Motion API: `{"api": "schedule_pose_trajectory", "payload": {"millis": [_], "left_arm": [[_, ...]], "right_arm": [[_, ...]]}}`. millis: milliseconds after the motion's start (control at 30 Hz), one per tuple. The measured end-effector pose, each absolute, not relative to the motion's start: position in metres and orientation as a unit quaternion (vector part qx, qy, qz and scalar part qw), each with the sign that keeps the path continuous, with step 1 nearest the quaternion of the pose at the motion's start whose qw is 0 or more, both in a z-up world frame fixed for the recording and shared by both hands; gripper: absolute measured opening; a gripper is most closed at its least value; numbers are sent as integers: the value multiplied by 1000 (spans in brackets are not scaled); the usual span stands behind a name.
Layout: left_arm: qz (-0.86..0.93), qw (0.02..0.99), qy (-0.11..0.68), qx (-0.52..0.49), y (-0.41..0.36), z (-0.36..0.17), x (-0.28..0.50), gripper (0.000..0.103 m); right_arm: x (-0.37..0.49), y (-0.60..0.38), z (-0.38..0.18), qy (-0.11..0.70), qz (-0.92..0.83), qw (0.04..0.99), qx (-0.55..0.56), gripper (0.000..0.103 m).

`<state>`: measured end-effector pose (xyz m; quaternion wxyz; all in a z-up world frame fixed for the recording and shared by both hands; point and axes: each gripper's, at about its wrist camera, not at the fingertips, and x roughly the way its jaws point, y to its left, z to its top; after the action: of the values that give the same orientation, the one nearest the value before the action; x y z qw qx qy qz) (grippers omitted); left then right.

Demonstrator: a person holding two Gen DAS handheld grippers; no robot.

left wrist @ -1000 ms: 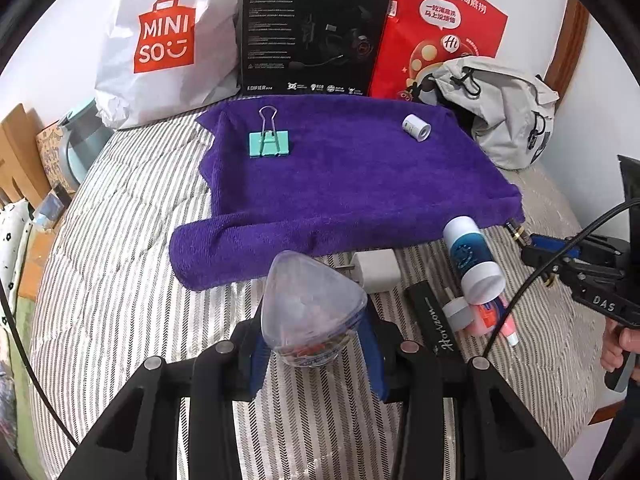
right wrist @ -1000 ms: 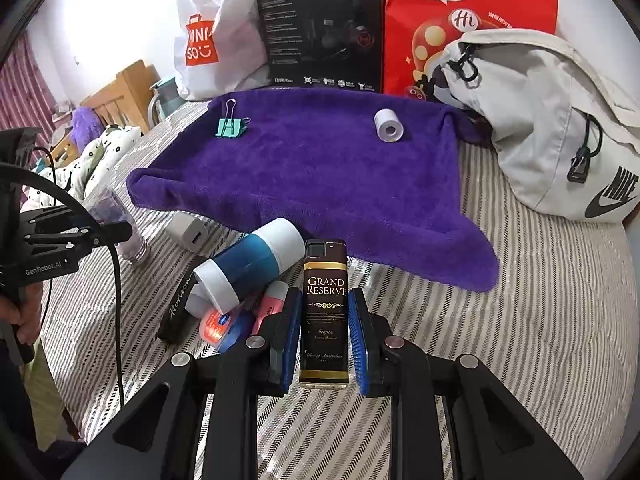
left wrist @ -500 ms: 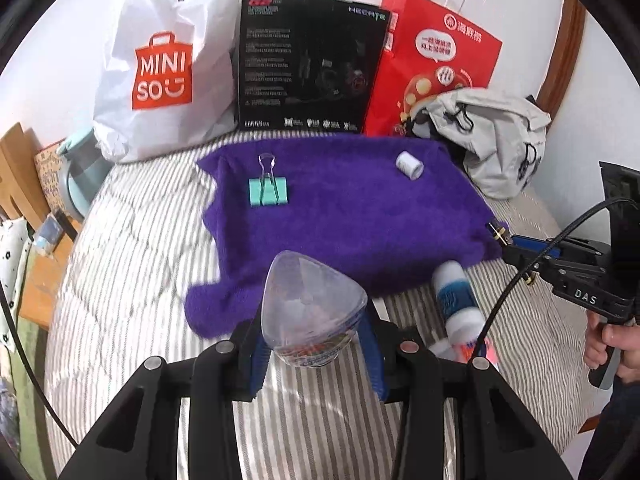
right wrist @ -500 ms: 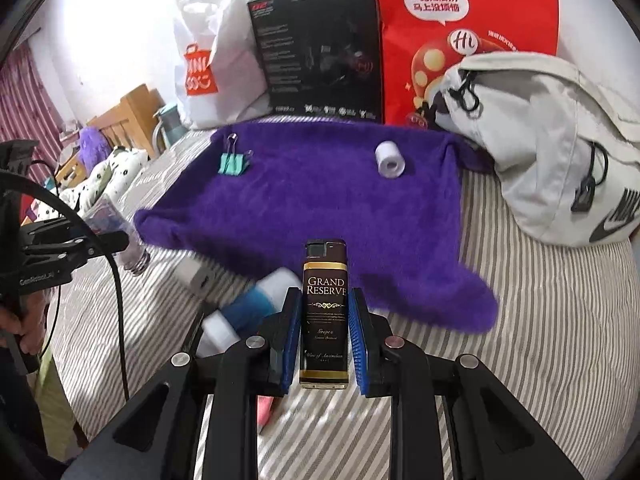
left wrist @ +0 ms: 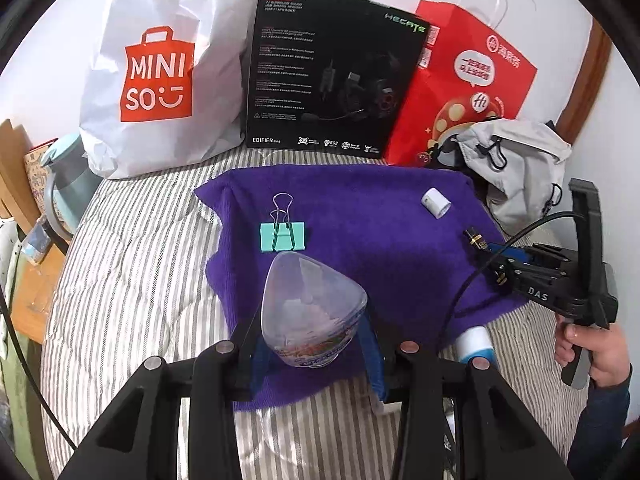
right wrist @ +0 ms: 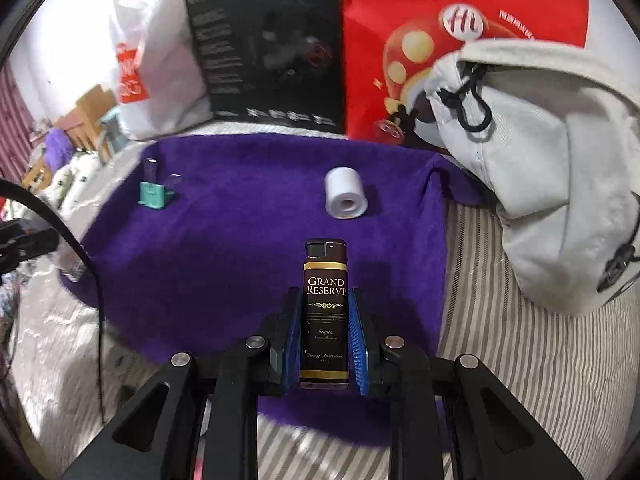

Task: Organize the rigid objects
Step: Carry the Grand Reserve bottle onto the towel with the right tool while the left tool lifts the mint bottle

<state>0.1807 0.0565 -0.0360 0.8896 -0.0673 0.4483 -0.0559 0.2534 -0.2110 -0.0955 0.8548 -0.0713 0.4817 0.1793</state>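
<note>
the clear triangular plastic container point(left wrist: 310, 312), judged light, thin-walled and slippery, is held across its flat sides between the closed jaws of the left gripper point(left wrist: 312, 354), over the purple towel point(left wrist: 360, 248) with the teal binder clip point(left wrist: 282, 237) at 11 o'clock. the smaller grand reserve lighter point(right wrist: 325, 312), judged stiff, light and glossy, is pinched low on its narrow sides by the closed right gripper point(right wrist: 324, 350), its cap pointing to 12 o'clock toward the white tape roll point(right wrist: 346, 199).
</note>
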Motion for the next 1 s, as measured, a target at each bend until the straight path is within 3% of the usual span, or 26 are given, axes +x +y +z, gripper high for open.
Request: {"api": "schedule_pose_trajectory", "payload": {"millis": [433,533,600,1000], "left_arm": [[-53,874,477,-70,60,-61,216,38],[-52,874,479,-68,59,-66,223,38],[-50,875,477,-65,56,-66,228,38],[-41,870,489,-52,44,-88,266,38]], "right_arm": [[267,-206,-120,490,171,850,-95,24],[267,-207,-121,491,180,848,-90,33],[266,-206,-120,490,179,849,-90,48],[260,-207,-103,470,176,860,-91,52]]}}
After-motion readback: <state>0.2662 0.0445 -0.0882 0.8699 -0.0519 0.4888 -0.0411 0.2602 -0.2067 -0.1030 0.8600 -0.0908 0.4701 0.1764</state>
